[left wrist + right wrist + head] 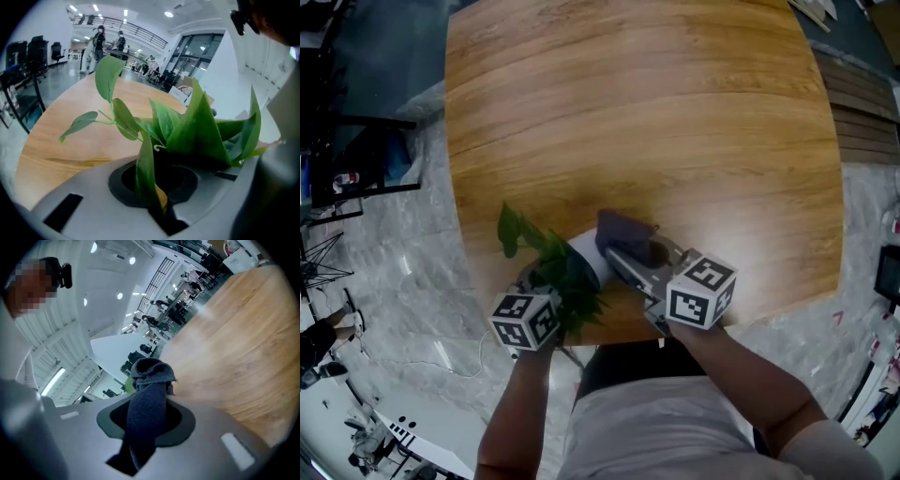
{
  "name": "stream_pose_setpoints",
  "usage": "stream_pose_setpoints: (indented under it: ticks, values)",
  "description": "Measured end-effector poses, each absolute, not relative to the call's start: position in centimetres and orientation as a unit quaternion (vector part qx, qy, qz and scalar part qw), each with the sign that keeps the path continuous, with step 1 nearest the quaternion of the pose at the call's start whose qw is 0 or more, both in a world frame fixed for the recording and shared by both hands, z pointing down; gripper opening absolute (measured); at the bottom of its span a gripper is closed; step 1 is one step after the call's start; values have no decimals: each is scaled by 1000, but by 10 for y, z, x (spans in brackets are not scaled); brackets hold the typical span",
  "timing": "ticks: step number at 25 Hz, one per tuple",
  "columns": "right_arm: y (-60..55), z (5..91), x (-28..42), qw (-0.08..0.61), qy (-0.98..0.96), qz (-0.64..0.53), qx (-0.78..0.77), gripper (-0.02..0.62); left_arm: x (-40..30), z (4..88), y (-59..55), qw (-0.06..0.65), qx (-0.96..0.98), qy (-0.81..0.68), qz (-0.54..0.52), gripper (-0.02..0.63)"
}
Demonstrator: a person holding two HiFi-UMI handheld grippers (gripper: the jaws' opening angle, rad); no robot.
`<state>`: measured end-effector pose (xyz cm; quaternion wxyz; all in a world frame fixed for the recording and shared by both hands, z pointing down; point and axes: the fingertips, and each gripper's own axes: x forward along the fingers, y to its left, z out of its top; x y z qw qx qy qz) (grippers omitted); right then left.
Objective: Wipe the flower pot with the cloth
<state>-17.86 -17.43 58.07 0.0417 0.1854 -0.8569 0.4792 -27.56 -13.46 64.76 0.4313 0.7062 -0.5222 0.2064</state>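
Flower pot (pixel 587 257): white, at the near edge of the wooden table (pixel 656 112), right in front of the person. It looks tipped over, with its foliage toward the left gripper and its side wall toward the right one.
Left gripper (pixel 542 292): the jaws are nearly together, clenched on the plant. Its own view shows a leaf (pixel 149 183) and a yellowish, stem-like bit running down into the slot. Whether the tongs also touch the pot's rim cannot be told.
Reason for that hold: probably to steady the tipped pot and turn its wall toward the cloth, so it neither rolls nor slides while rubbed.
Right gripper (pixel 623 255): clamped on the cloth (pixel 147 399), a dark bundle whose bunched end sticks out past the tips.
Reason for that hold: a protruding wad makes a soft pad and keeps the hard jaws off the pot.
Cloth and pot: in the head view the wad sits against or just beside the pot's wall on its far right side. Contact is not certain.
Step in hand: judged as wiping the wall, either starting or under way.
Risk: the leaves give a weak handle that could tear, and the pot sits close to the table's edge.
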Motion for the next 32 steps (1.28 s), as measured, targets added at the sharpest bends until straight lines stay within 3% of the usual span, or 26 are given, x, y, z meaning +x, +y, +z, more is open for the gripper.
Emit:
stream_pose_setpoints:
  ticks: [4,11,18,26,32]
  values:
    - [-147,539,-202,27,-885,448,126,94,-282,654,-131,484,674,-534,161,28]
    - [-188,607,-162,63,-872,430,224,94,-282,661,-132,546,636,-534,110,26]
    - [-135,536,-215,39,-919,376,114,94,-277,670,-125,618,589,-518,57,28]
    - [-177,602,-169,77,-903,371,205,94,-280,672,-127,649,566,-508,14,26]
    - [-130,551,-210,53,-932,339,119,94,-276,677,-121,676,537,-504,-22,26]
